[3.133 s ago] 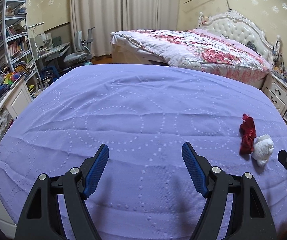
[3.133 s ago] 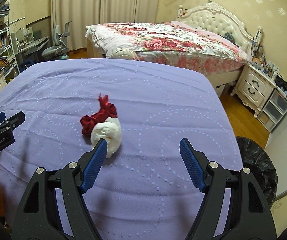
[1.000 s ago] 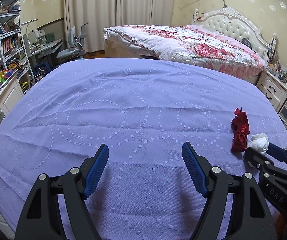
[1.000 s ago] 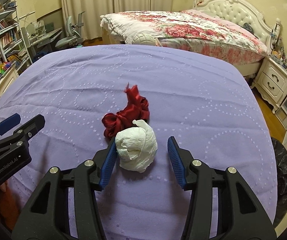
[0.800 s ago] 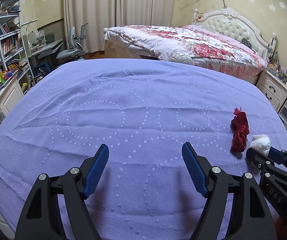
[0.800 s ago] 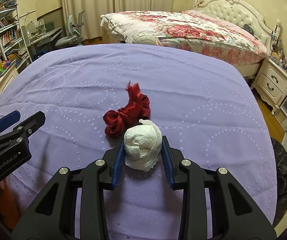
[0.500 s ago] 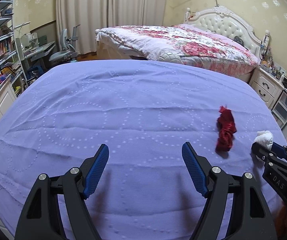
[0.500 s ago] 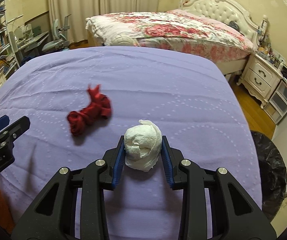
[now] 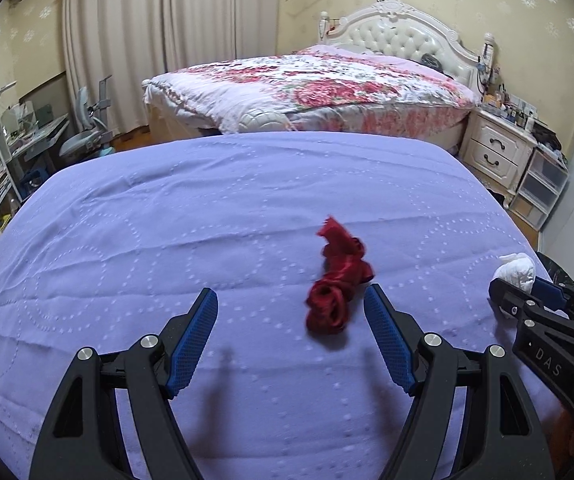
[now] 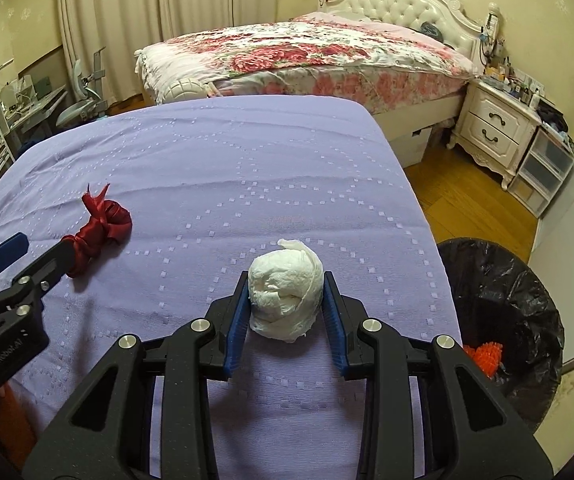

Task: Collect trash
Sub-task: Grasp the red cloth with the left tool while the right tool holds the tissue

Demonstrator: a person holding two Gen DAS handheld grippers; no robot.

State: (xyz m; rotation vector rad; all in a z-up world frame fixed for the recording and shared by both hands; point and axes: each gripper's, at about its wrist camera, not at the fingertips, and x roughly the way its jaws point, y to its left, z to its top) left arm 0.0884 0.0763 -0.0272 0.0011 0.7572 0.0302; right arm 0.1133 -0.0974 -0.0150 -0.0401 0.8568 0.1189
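My right gripper [image 10: 285,298] is shut on a white crumpled tissue ball [image 10: 285,298] and holds it above the purple bedspread [image 10: 227,168], near the bed's right edge. The ball also shows in the left wrist view [image 9: 515,271], between the right gripper's fingers. A crumpled red ribbon [image 9: 337,280] lies on the bedspread. My left gripper [image 9: 291,334] is open, low over the spread, with the ribbon just ahead between its fingertips, closer to the right one. The ribbon also shows in the right wrist view [image 10: 101,230].
A bin lined with a black bag [image 10: 503,320] stands on the floor right of the bed, with an orange item inside. A floral bed [image 9: 311,88], white nightstand [image 9: 495,152], plastic drawers [image 10: 543,168] and a desk with a chair [image 9: 83,136] lie beyond.
My right gripper closed on the tissue ball, lifted it and carried it right toward the bed edge. My left gripper moved right, up to the red ribbon.
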